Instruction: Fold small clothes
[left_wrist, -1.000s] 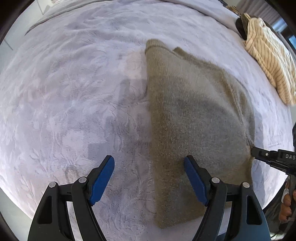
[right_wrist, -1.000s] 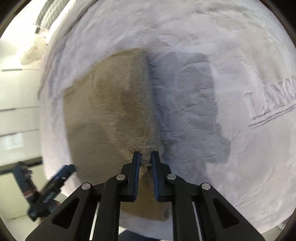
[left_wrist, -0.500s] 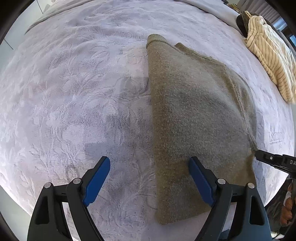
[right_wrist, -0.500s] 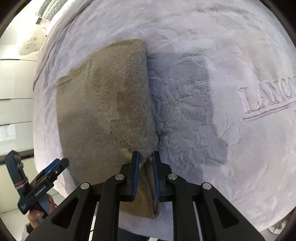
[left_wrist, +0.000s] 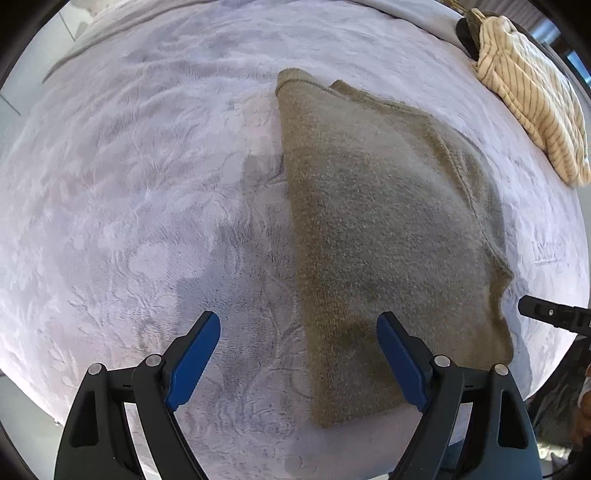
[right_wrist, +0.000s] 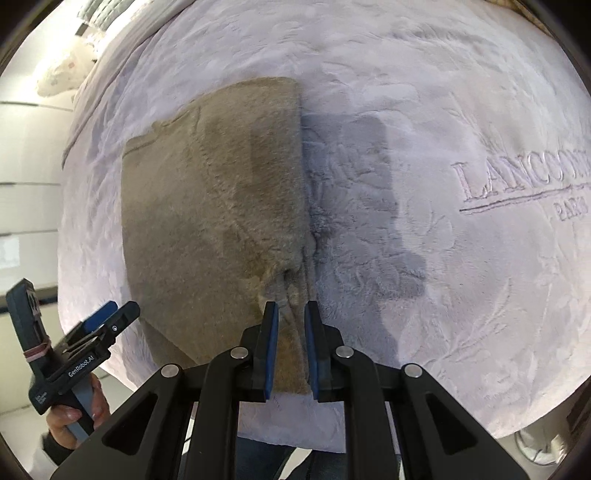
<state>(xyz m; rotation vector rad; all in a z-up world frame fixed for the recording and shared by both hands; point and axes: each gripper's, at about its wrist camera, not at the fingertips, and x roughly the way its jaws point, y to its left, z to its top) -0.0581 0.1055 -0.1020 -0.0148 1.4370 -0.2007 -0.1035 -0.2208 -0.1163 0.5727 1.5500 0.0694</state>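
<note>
Now, with the olive-brown knit sweater (left_wrist: 388, 229) lying folded flat on the pale embossed blanket (left_wrist: 147, 184), you hold your left gripper (left_wrist: 299, 354) over its near left corner, jaws wide apart and empty, one blue pad above bare blanket and the other above the knit. Further right, your right gripper (right_wrist: 287, 345) hangs over the sweater's near right edge, jaws only a narrow gap apart; the pads do not appear to press the cloth, though a small pucker of knit sits just beyond them. At the far right, a cream striped garment (left_wrist: 532, 96) waits well apart, at the blanket's edge. By the look of it, one fold is laid and both tools are free. Your next move likely calls for a fresh pinch on one end of the sweater, both corners together, to bring it across evenly.
</note>
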